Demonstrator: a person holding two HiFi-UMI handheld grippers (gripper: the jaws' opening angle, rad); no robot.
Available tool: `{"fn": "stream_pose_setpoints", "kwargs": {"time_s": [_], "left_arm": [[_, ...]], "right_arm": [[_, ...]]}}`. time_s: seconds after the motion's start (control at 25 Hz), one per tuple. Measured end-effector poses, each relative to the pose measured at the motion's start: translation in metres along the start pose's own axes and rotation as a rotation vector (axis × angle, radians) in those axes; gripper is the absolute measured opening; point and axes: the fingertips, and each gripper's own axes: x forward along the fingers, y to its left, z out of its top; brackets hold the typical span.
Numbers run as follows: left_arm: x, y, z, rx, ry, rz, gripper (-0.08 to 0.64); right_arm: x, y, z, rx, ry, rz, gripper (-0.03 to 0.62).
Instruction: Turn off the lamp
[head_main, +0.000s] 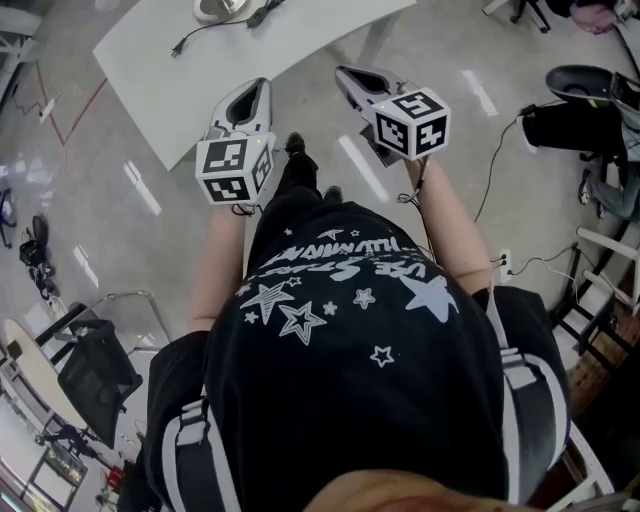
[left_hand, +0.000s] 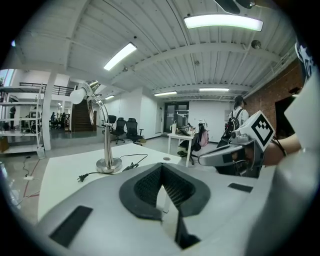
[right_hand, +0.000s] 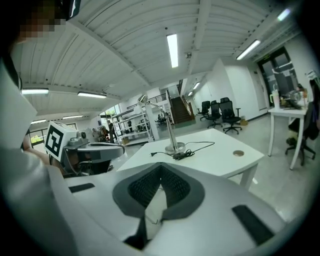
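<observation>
A chrome gooseneck lamp (left_hand: 106, 145) stands on the white table (head_main: 300, 40), its head (left_hand: 80, 94) bent to the left. Its black cord runs over the table top to an inline switch (right_hand: 181, 156), and the loose plug (left_hand: 81, 176) lies on the table. In the head view only the lamp's base (head_main: 215, 8) shows, at the top edge. My left gripper (head_main: 262, 85) and right gripper (head_main: 345, 72) are held side by side in the air short of the table, both pointing at the lamp. Both are shut with nothing between the pads. Each shows in the other's view: right gripper (left_hand: 220, 156), left gripper (right_hand: 95, 150).
The table's near corner (head_main: 175, 150) lies just beyond the left gripper. A round cable hole (right_hand: 238, 153) sits right of the lamp. A black chair (head_main: 95, 375) stands at the left, cables and a socket (head_main: 505, 265) on the floor at the right. Desks, office chairs and a person (left_hand: 235, 120) are far behind.
</observation>
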Motion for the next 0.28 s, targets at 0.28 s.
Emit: {"fn": "stream_pose_setpoints", "kwargs": {"time_s": [0.28], "left_arm": [[-0.005, -0.014, 0.010, 0.016, -0.029, 0.017, 0.011]], "right_arm": [[-0.012, -0.005, -0.001, 0.024, -0.027, 0.001, 0.005]]}}
